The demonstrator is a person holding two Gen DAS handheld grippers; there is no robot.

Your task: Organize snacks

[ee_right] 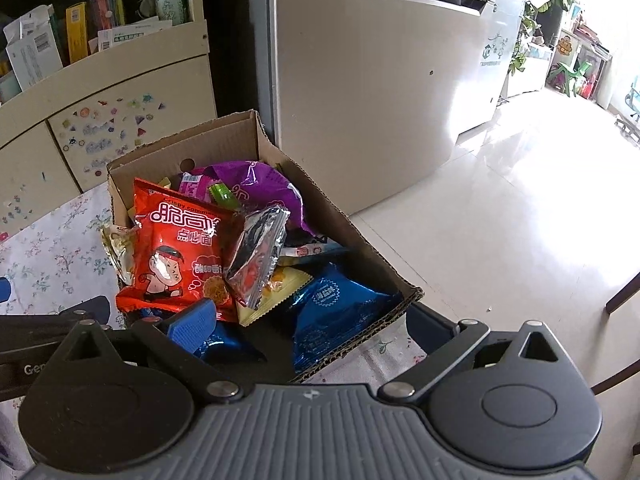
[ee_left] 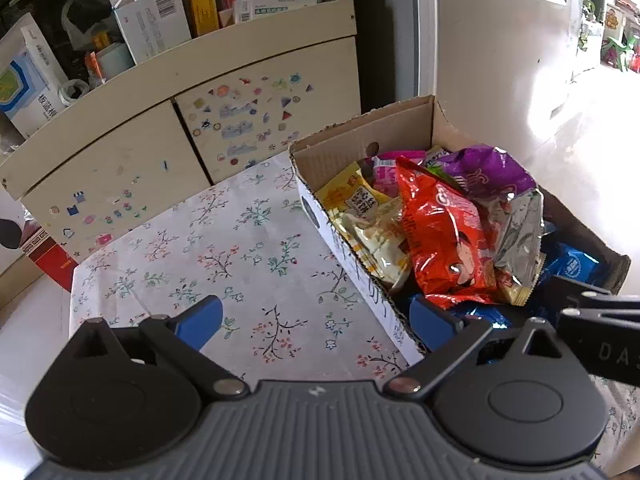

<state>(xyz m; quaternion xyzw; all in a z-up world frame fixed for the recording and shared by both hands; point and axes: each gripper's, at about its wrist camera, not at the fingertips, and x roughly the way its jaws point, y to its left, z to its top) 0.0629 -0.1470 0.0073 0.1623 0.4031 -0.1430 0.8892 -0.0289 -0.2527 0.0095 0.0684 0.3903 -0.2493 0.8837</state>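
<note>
A cardboard box point(ee_left: 340, 148) full of snack packets stands on the floral tablecloth point(ee_left: 224, 240). On top lie a red noodle-snack bag point(ee_left: 444, 236), a purple bag point(ee_left: 488, 172), a silver packet point(ee_left: 520, 232), yellow packets point(ee_left: 360, 208) and blue bags point(ee_left: 572, 264). My left gripper point(ee_left: 316, 320) is open and empty, straddling the box's near-left wall. In the right wrist view the box point(ee_right: 360, 232) shows the red bag point(ee_right: 180, 248), silver packet point(ee_right: 256, 256), purple bag point(ee_right: 264, 188) and blue bag point(ee_right: 336, 312). My right gripper point(ee_right: 312, 324) is open and empty, over the box's near corner.
A cream cabinet with stickers point(ee_left: 240, 120) and a shelf of boxes point(ee_left: 152, 20) stand behind the table. A beige fridge point(ee_right: 380, 80) stands behind the box. Glossy floor point(ee_right: 520, 220) lies to the right. The right gripper's body point(ee_left: 600, 332) shows at the left view's right edge.
</note>
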